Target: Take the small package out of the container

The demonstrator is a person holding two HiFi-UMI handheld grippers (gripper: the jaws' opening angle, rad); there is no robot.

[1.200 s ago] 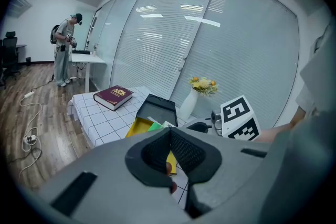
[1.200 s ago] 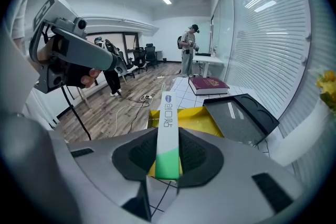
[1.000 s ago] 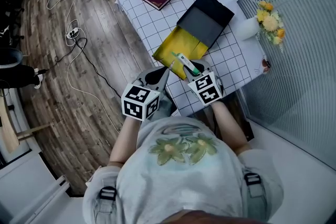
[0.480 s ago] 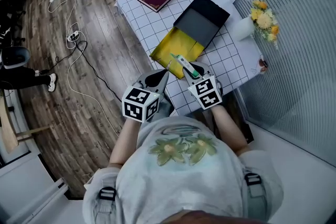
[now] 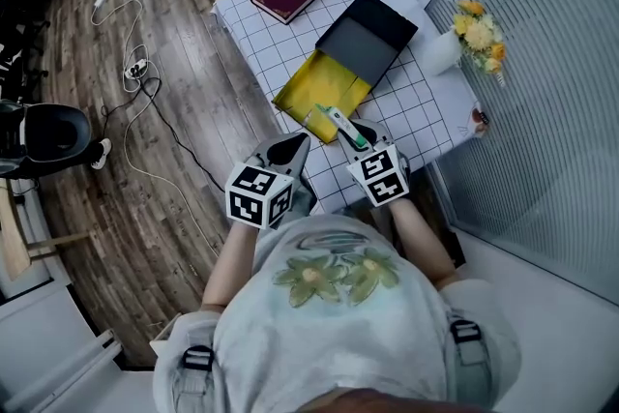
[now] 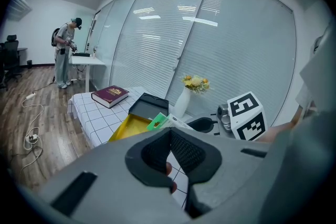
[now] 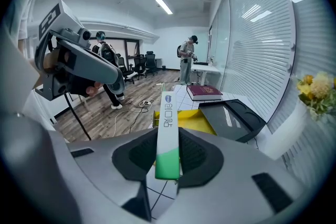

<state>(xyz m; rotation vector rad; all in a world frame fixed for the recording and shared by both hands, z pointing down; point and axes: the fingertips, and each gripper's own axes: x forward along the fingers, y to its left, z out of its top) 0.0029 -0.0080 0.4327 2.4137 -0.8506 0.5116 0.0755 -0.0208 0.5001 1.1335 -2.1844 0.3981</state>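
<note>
Centre frame, my right tool (image 5: 356,136) pinches the small package (image 5: 339,121) just beside the yellow container (image 5: 308,92), needing a firm, level hold, with my left tool (image 5: 295,146) pressed together, empty.

Blue print on the small package (image 7: 167,128) cannot be read.

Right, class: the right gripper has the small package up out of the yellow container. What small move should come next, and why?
Probably lower the small package onto the bare checked tablecloth beside the yellow container and open the jaws. The right gripper is shut on it, it hangs clear of the container, and the left gripper is shut and empty.
</note>
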